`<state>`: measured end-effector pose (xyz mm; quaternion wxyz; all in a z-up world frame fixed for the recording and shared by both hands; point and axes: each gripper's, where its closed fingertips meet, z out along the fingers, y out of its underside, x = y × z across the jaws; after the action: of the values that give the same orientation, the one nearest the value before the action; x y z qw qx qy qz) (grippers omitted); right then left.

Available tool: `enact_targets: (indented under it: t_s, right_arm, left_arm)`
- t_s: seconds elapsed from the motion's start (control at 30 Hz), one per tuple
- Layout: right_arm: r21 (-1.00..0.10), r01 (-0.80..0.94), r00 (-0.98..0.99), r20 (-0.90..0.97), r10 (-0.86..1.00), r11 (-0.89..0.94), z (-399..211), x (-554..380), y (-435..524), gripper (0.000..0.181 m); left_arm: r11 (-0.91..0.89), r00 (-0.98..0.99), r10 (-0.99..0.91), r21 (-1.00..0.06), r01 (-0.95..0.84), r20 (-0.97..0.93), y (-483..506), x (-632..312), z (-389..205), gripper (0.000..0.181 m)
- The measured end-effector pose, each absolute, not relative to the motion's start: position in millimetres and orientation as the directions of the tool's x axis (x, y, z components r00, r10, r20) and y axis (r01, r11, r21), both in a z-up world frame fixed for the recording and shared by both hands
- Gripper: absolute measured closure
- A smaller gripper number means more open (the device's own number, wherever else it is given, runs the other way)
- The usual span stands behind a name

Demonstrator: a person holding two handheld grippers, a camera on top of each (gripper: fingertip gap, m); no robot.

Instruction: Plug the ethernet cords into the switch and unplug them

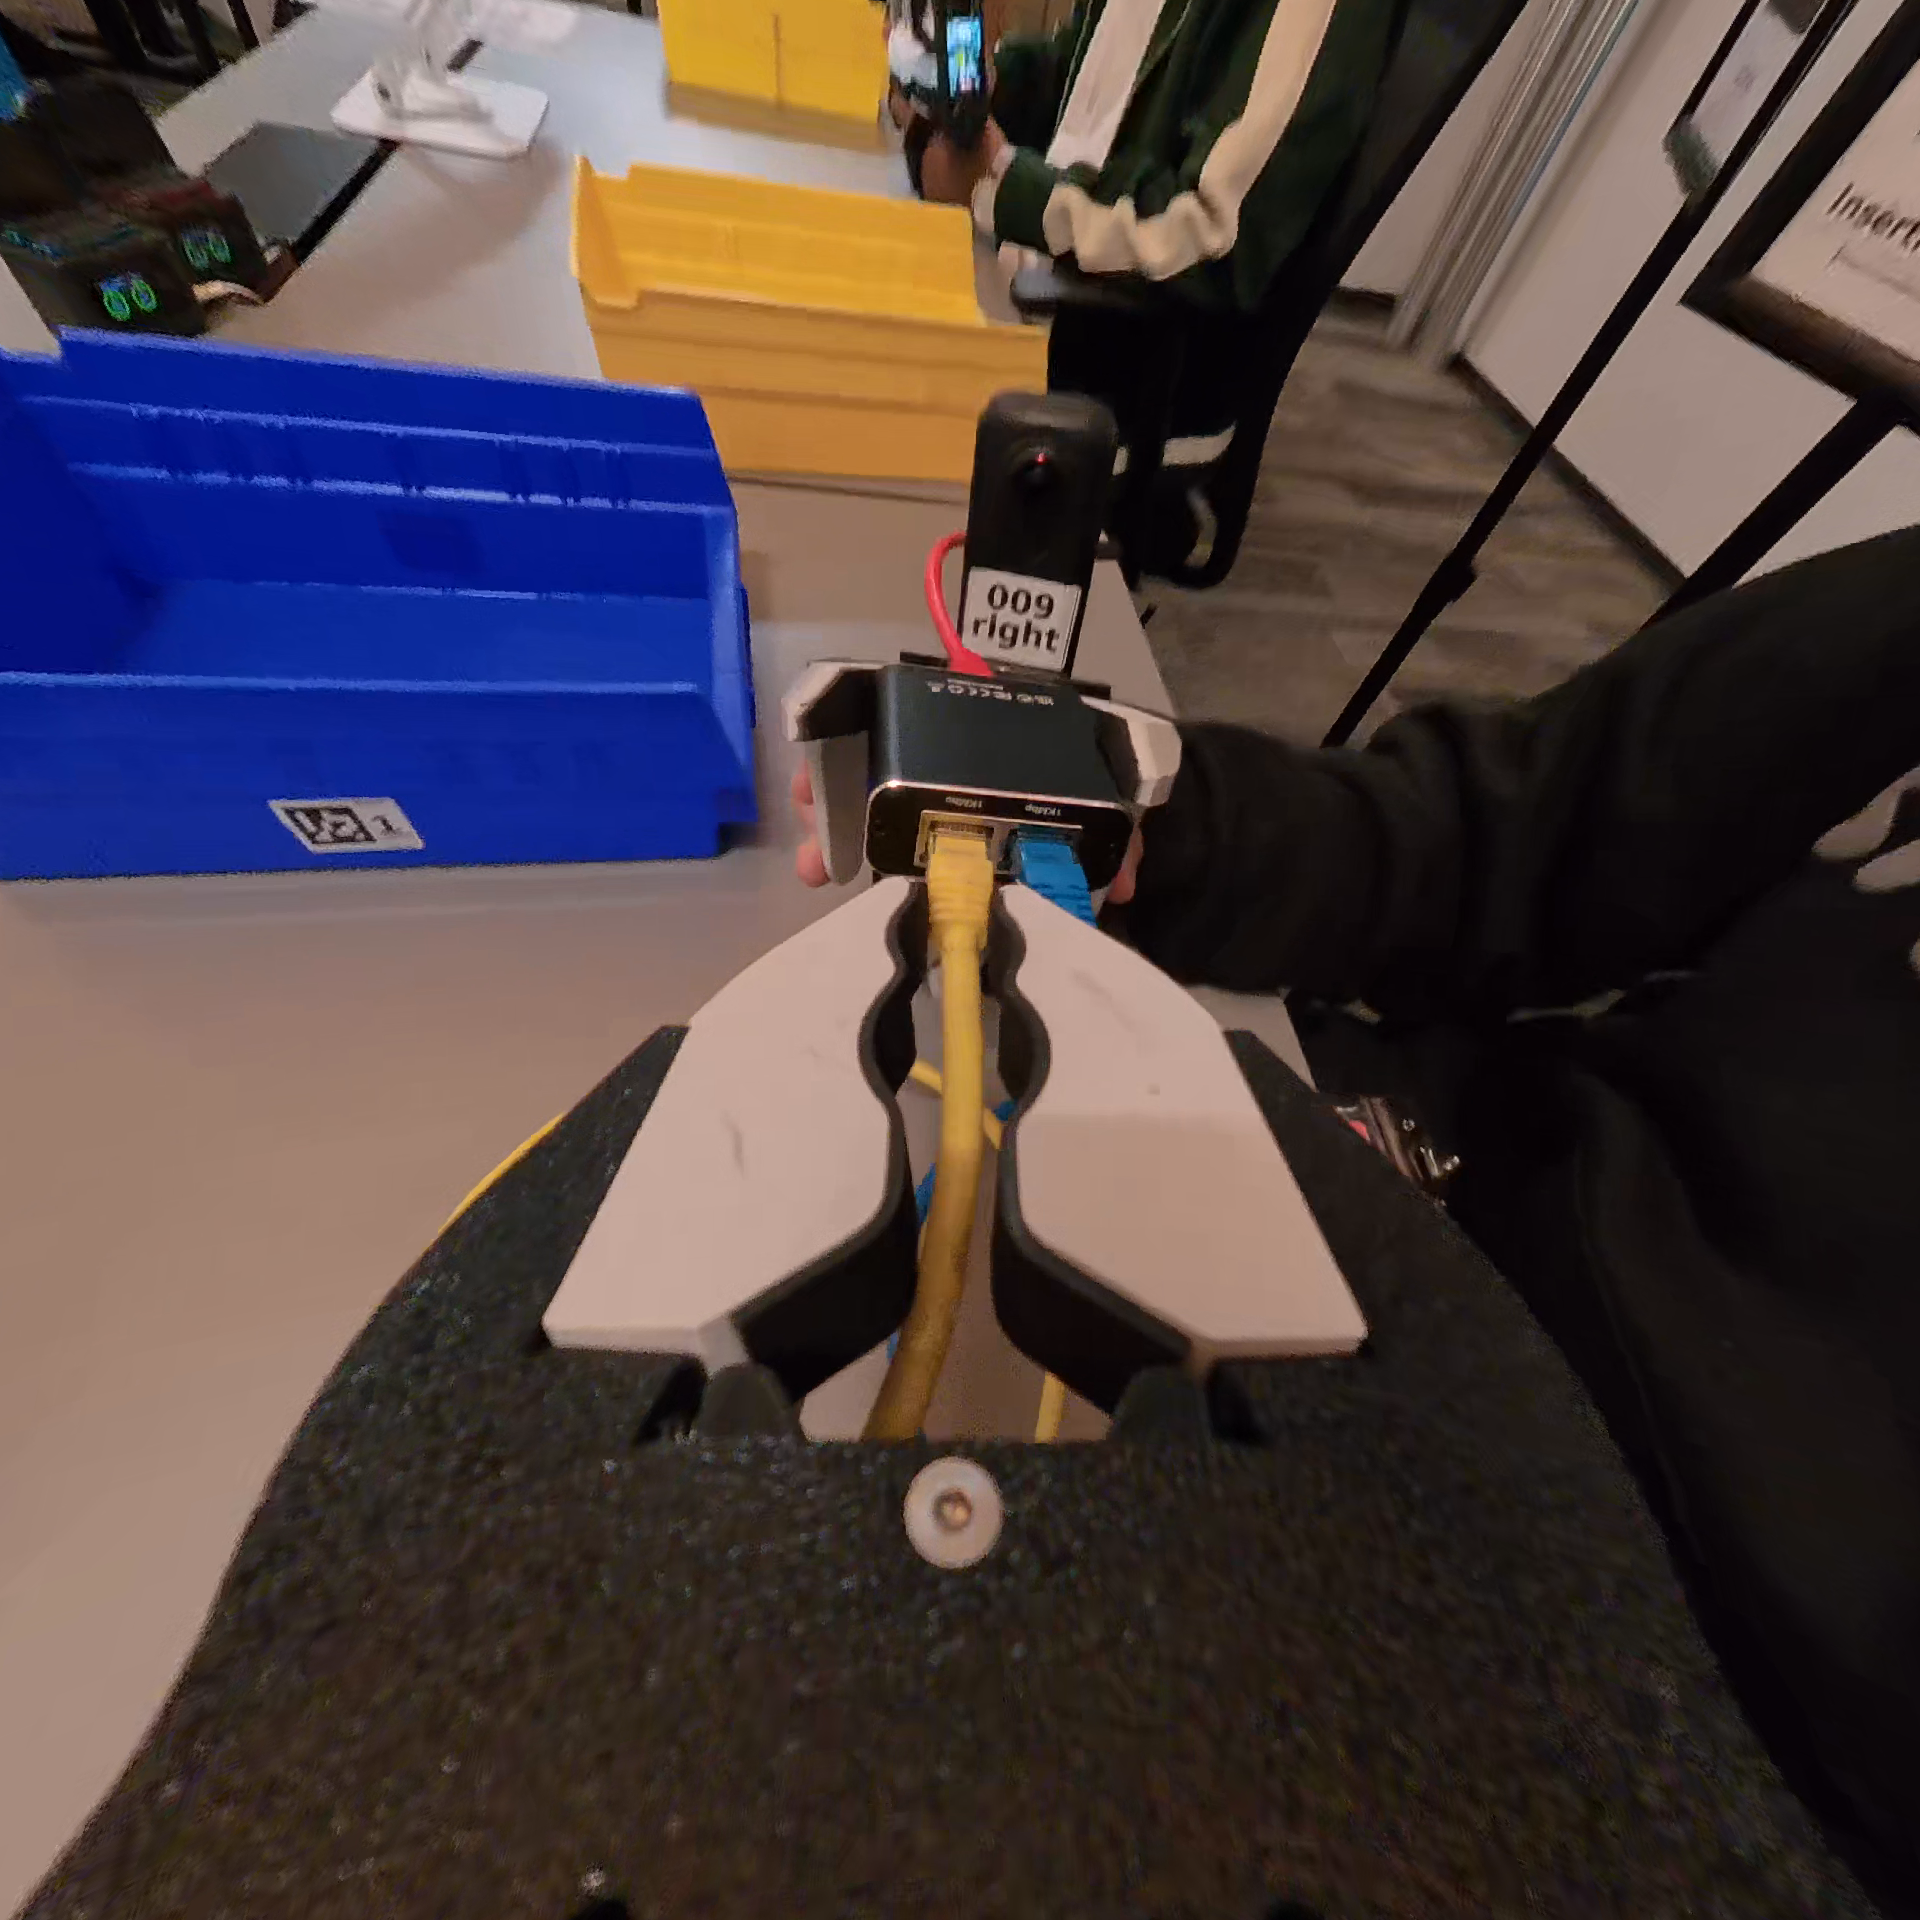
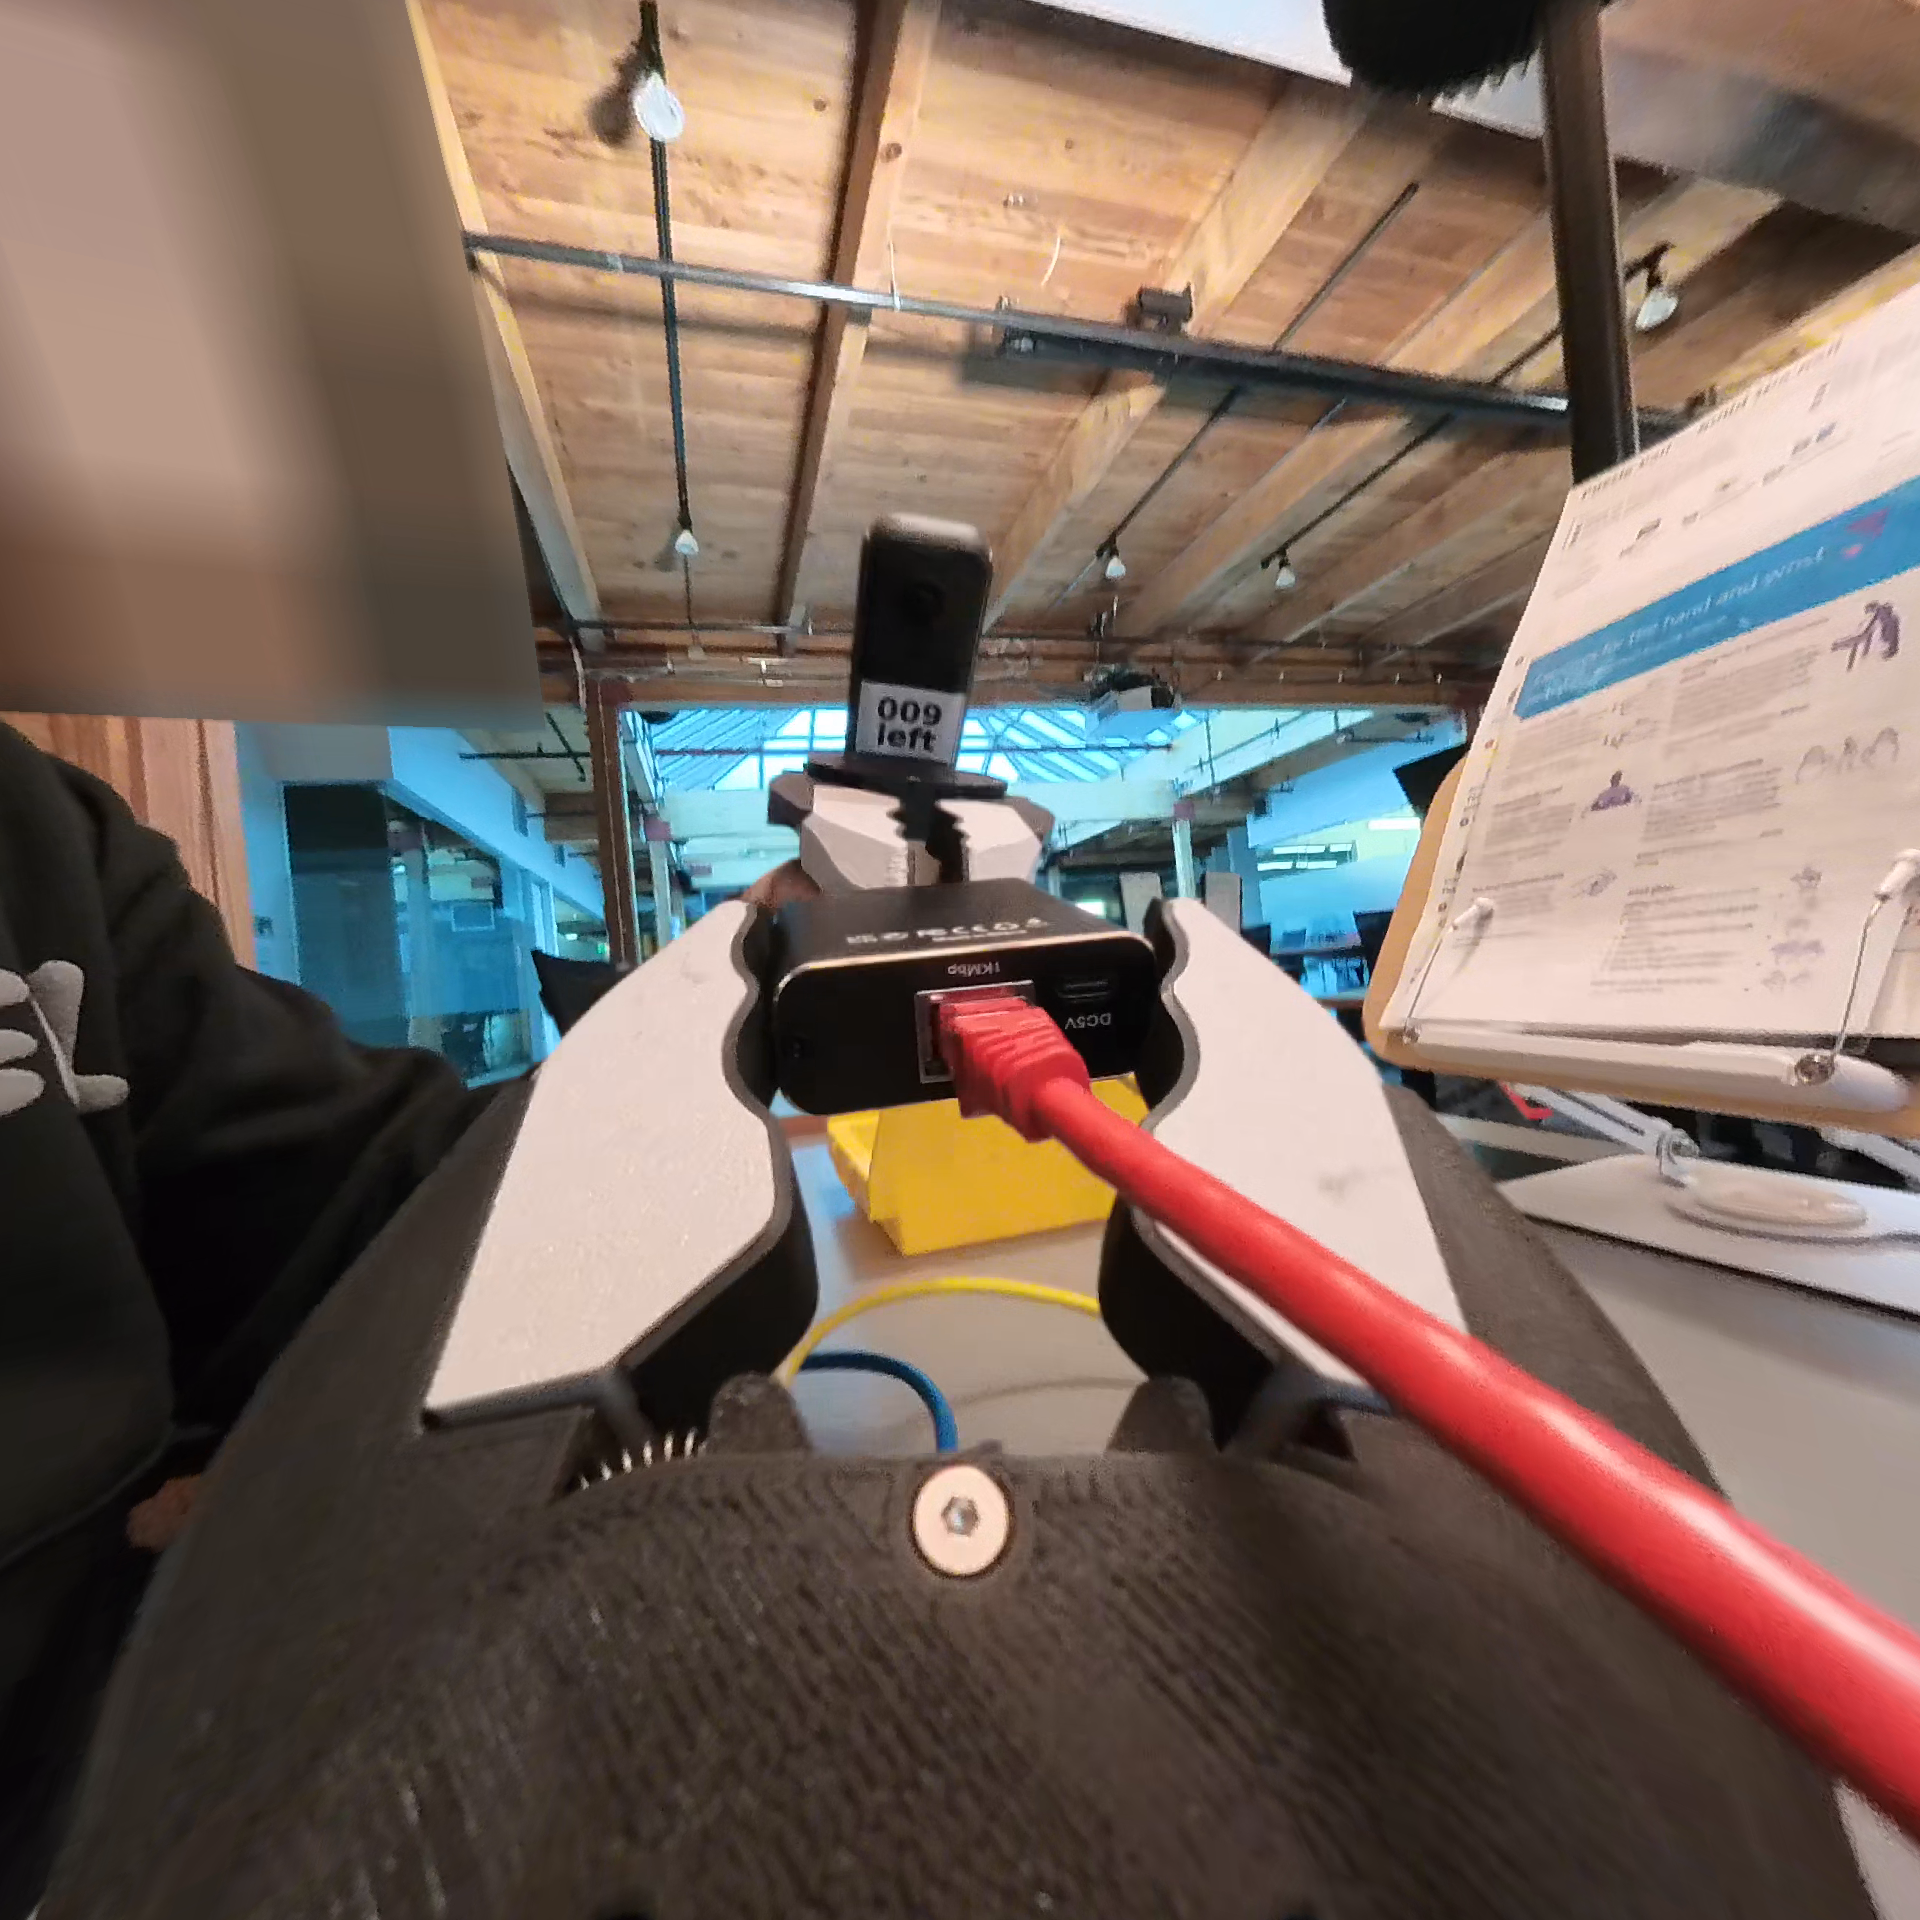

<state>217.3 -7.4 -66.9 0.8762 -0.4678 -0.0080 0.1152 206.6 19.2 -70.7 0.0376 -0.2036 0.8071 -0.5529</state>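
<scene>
left wrist view: black ethernet switch [image 1: 995,769] is held off the grey table [image 1: 312,1039], clamped across its sides by the right gripper [image 1: 982,774], whose grey fingers [image 1: 831,790] wrap both sides of the case. two ports face this camera; the yellow ethernet cord [image 1: 958,1039] sits in the left port, the blue ethernet cord [image 1: 1055,873] in the right port beside it. left gripper [image 1: 956,914] has its fingertips closed around the yellow cord just behind its plug, tips almost at the switch face; the cord runs back between the fingers toward the camera. a red ethernet cord [image 1: 943,592] loops up behind the switch, next to the black camera [image 1: 1039,488] mounted on the right gripper. a black sleeve [image 1: 1455,831] reaches in from the right. right wrist view: opposite face of the switch [image 2: 961,987] shows one port with the red cord [image 2: 1351,1320] plugged in, and a small power socket to its right. right gripper [image 2: 961,1013] grips the switch case from both sides. left gripper [image 2: 925,842] shows beyond the switch, fingers drawn together. yellow [image 2: 935,1294] and blue [image 2: 883,1371] cord loops lie on the table below. surroundings: blue bin [image 1: 364,623] to the left on the table, yellow bins [image 1: 790,312] behind it, a printed sheet on a stand [image 2: 1683,779] at right.
</scene>
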Motion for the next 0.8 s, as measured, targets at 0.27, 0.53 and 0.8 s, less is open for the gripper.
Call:
enact_targets:
  t_s: [0.27, 0.53, 0.8]
  right_arm:
    - [-0.841, -0.141, 0.977, -0.031, 0.213, 0.523, -66, 207, -4, 0.112]
    - [-0.825, -0.141, 0.982, -0.045, 0.185, 0.547, -64, 216, -9, 0.113]
    - [-0.815, -0.145, 0.981, -0.044, 0.190, 0.562, -62, 218, -14, 0.113]
  left_arm:
    - [0.439, -0.902, -0.432, -0.874, -0.210, 0.000, 29, 203, -73, 0.159]
    - [0.435, -0.894, -0.448, -0.873, -0.222, 0.003, 32, 200, -68, 0.169]
    - [0.454, -0.903, -0.429, -0.870, -0.192, -0.025, 31, 198, -70, 0.175]
